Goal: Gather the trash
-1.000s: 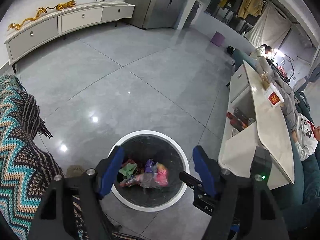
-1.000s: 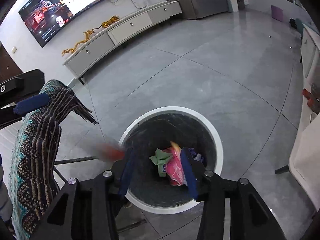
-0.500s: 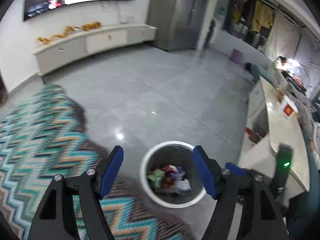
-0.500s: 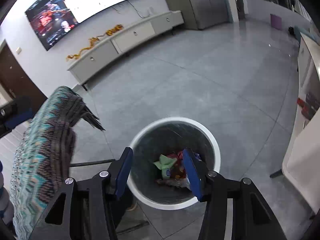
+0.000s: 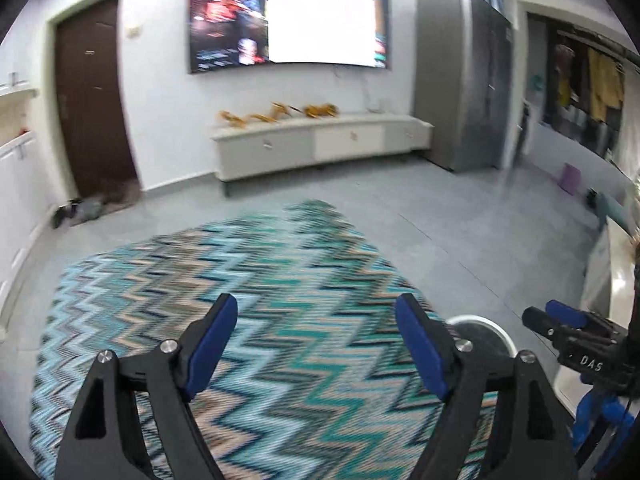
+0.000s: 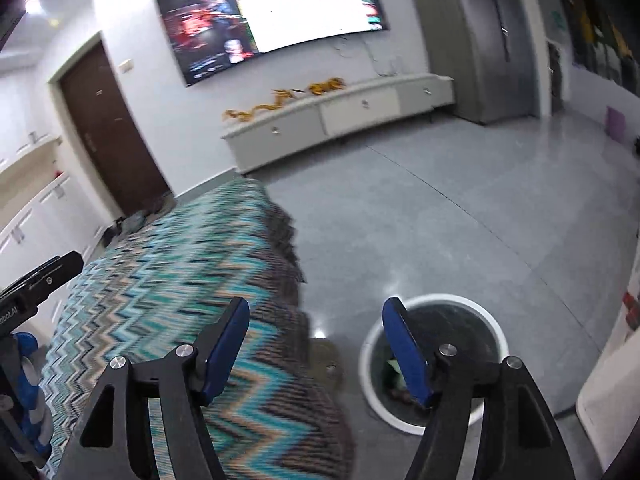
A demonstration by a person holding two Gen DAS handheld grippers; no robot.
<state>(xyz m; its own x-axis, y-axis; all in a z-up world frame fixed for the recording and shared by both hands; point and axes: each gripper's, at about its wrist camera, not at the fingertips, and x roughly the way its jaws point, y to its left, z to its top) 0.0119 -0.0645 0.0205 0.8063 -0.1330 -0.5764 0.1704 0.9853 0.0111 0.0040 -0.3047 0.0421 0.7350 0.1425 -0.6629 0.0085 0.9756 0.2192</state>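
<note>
Two grippers: both in view, both empty, nothing between the blue pads of either.
Left gripper (image 5: 316, 322): black frame, jaws spread wide; blue-padded fingertips (image 5: 224, 312) well apart; pads touch nothing.
Below left gripper: teal, blue and beige zigzag-patterned woven cloth (image 5: 240, 280) fills the space under and ahead of the fingers; image blurred, so contact with the cloth cannot be told.
Right of left gripper: the right gripper's black body with blue parts shows at the frame edge, just beside the left one's right finger.
Right gripper (image 6: 316, 316): black frame, jaws likewise spread wide; blue pads (image 6: 404, 344) hold nothing.
Trash bin: round white-rimmed bin with dark liner (image 6: 370, 344) stands on the grey tiled floor (image 6: 440, 220), below and behind the right gripper's right finger, which covers part of its mouth.
Trash bin, left view: only a sliver of white rim (image 5: 486, 326) shows past the left gripper's right finger.
Bin contents: crumpled trash (image 6: 394, 366), a green scrap visible beside the pad; the rest hidden or too dark to tell.
Under right gripper's left finger: same zigzag cloth (image 6: 180, 272), its dark fringed edge hanging next to the bin.
Far ahead of both grippers: long white low cabinet (image 5: 320, 144) against the wall, wall-mounted screen (image 5: 288, 20) above it, dark brown door (image 5: 92, 100) to the left.
</note>
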